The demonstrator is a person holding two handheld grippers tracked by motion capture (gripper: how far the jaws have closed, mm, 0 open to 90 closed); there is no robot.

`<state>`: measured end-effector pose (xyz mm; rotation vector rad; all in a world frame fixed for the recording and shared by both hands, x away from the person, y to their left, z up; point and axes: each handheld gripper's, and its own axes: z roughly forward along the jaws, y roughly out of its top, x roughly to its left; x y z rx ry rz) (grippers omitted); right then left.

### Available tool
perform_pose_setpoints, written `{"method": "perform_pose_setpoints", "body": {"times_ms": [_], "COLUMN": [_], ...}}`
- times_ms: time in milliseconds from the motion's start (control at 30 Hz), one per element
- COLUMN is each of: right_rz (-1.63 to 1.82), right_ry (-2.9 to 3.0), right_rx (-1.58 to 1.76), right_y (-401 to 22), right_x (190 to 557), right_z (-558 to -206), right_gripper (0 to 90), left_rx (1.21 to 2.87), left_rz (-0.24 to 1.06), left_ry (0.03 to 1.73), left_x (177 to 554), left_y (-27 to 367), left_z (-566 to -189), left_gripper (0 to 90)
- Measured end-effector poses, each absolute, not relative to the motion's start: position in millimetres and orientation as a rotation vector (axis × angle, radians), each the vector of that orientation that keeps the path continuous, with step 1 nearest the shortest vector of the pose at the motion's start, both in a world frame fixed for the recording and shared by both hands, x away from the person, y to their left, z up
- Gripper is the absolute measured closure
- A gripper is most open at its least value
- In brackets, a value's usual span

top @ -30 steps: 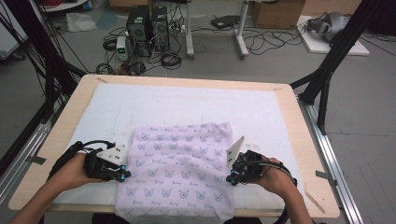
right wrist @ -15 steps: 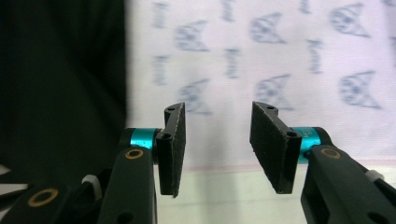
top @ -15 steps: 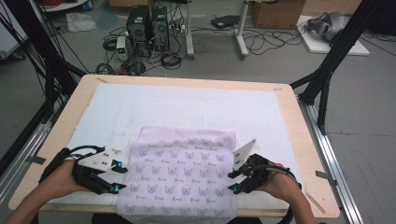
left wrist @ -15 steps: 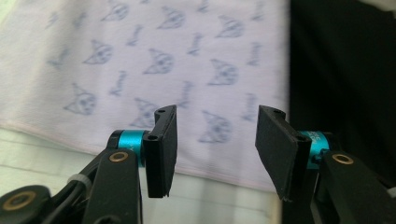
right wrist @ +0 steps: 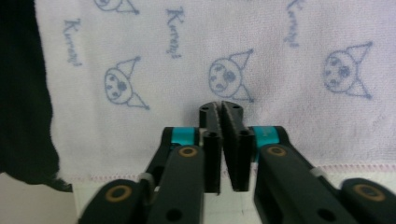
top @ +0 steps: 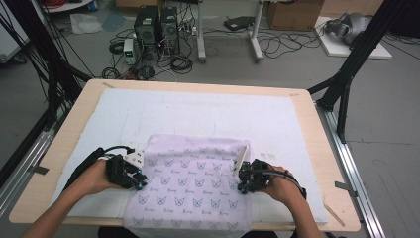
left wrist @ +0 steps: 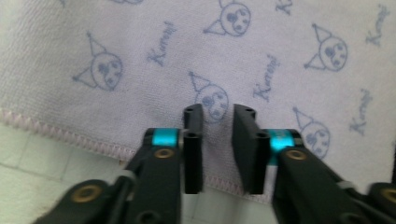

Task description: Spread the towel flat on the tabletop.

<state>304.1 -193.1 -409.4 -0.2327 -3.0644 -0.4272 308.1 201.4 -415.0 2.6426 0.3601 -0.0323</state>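
white table mat [top: 198, 114], both hands low on towel [top: 193, 183]

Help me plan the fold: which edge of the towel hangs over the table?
The towel has its near edge, closest to the person, draped past the table front rim, while its other three edges lie on the white mat.

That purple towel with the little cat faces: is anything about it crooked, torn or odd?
Nothing looks torn or stained. The towel lies flat but sits far forward, so its near edge hangs over the table edge. The left gripper and right gripper rest at its side edges.
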Motion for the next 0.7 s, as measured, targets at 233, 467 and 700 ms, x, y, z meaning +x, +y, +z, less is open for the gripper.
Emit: {"method": "perform_pose_setpoints", "body": {"times_ms": [233,467,700], "right_rz": [-0.514,-0.711,-0.788], "right_ry": [-3.019,-2.936,-2.860], "right_rx": [-0.199,-0.109,-0.054], "right_y": [-206,-226,-234], "right_x": [301,289,280], "right_z": [-401,-383,-384], "right_gripper": [89.1,89.0,59.0], "left_rx": [2.610,2.544,2.447], "left_rz": [-0.035,-0.094,-0.152], "left_ry": [0.321,0.232,0.179], "left_x": [299,283,266], "left_y": [208,218,227], "left_z": [-407,-388,-382], "left_gripper": [88.3,88.4,68.1]}}
